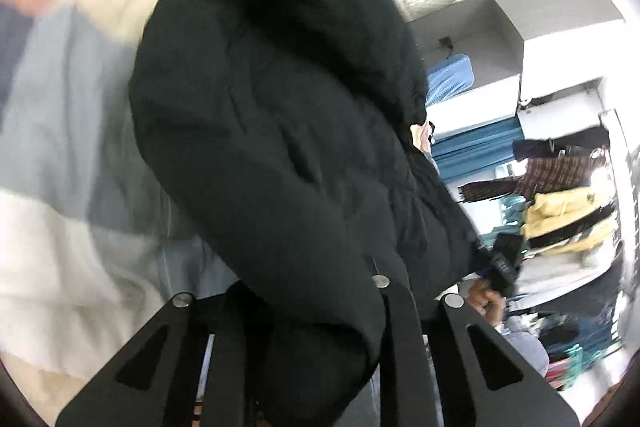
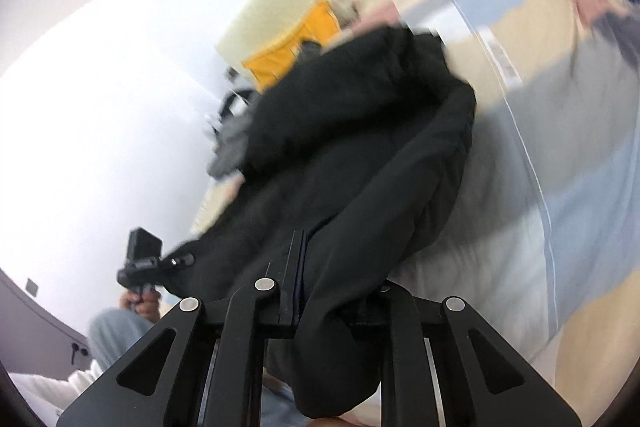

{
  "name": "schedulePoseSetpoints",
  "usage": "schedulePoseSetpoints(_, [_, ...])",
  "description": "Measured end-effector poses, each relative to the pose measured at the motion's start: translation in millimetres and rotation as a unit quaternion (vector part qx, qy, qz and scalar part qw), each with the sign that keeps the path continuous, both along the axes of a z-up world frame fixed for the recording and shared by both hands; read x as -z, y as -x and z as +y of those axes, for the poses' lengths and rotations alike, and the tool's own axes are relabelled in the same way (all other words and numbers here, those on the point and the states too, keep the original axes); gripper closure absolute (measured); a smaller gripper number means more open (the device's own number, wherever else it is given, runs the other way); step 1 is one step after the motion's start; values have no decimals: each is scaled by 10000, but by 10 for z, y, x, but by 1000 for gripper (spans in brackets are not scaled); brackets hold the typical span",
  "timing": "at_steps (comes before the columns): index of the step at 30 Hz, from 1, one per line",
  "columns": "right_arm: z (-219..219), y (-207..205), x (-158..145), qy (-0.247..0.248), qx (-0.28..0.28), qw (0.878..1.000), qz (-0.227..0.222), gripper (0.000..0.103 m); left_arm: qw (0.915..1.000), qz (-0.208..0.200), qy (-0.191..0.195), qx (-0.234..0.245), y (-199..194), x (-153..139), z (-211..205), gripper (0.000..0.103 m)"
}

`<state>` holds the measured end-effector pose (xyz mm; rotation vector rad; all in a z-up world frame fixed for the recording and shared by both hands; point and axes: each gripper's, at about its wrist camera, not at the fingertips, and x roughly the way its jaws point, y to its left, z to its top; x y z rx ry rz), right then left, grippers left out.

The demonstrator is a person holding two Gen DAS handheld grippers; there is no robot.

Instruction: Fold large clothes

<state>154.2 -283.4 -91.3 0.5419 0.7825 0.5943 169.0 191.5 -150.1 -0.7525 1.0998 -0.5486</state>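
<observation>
Left gripper [image 1: 316, 311]: clamped on a bunched edge of the black padded coat [image 1: 280, 107]; fabric spills down between the jaws. The coat hangs in front of the lens, over a colour-block bedspread [image 1: 60, 131] of pink, cream and grey-blue panels.

Right gripper [image 2: 298, 291]: jaws closed on another edge of the same black padded coat [image 2: 352, 155], cloth draped over the linkage. Across the coat, the other gripper's handle sits in the person's hand [image 2: 142, 301].

Judgement: this is the lift-and-spread step. To do it well, both grips should hold firm, the hands should draw apart until the held edge runs taut and level, and the bulk should clear the bedspread before being laid flat. A bulky coat will sag and may slip from a thin pinch, so a deep bite helps.

Writing: none readable. The coat shows no label, and both views are motion-blurred.
</observation>
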Motion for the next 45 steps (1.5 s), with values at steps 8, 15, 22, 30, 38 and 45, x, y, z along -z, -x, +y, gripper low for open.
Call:
schedulePoseSetpoints(8, [-25, 118, -822, -132, -35, 9985, -536, 91, 9952, -658, 165, -702, 12, -963, 342, 86])
schedulePoseSetpoints(15, [-132, 348, -1274, -222, 36, 9970, -735, 91, 9908, -1079, 213, -787, 228, -1484, 442, 86])
schedulePoseSetpoints(22, [-156, 860, -1456, -105, -86, 9969, -775, 91, 9935, -863, 255, -694, 580, -1628, 497, 86])
schedulePoseSetpoints(30, [-160, 1388, -1630, -237, 34, 9945, -1024, 91, 9941, -470, 532, -816, 1068, -1714, 573, 86])
schedulePoseSetpoints(38, [-188, 866, -1612, -430, 340, 9933, -1017, 91, 9958, -521, 345, -671, 801, -1818, 555, 86])
schedulePoseSetpoints(45, [-185, 414, -1416, -480, 624, 9938, -781, 91, 9986, -151, -266, -430, 260, -1620, 565, 85])
